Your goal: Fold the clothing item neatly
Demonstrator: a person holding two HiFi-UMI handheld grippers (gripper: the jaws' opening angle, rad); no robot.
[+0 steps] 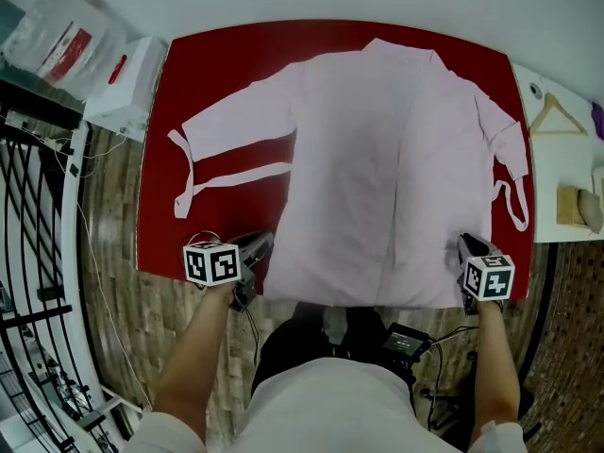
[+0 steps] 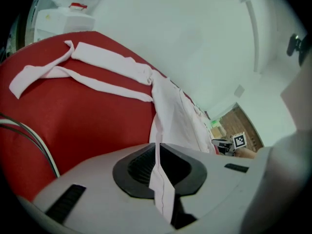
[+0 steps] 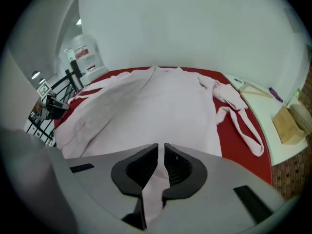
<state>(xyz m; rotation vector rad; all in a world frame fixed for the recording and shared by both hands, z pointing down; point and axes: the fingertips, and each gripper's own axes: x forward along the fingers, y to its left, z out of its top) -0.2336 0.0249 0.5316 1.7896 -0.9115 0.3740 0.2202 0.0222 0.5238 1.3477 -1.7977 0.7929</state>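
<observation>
Robe (image 1: 377, 159) is lying spread flat across the red bench (image 1: 217, 74), its collar pointing toward the far edge and its hem reaching just past the near edge. One sleeve (image 1: 236, 116) and a loose belt (image 1: 236, 177) are trailing toward the left edge, while the other sleeve is bunching near the right edge. The left claw (image 2: 157, 150) is pinching the hem's left corner, its jaws pressed together on a thin fold of cloth. The right claw (image 3: 161, 152) is gripping the hem's right corner the same way. Holding both corners at once is probably meant to keep the hem taut and level, so it can be carried toward the collar as one straight fold, though the untucked sleeves may be getting in the way.
</observation>
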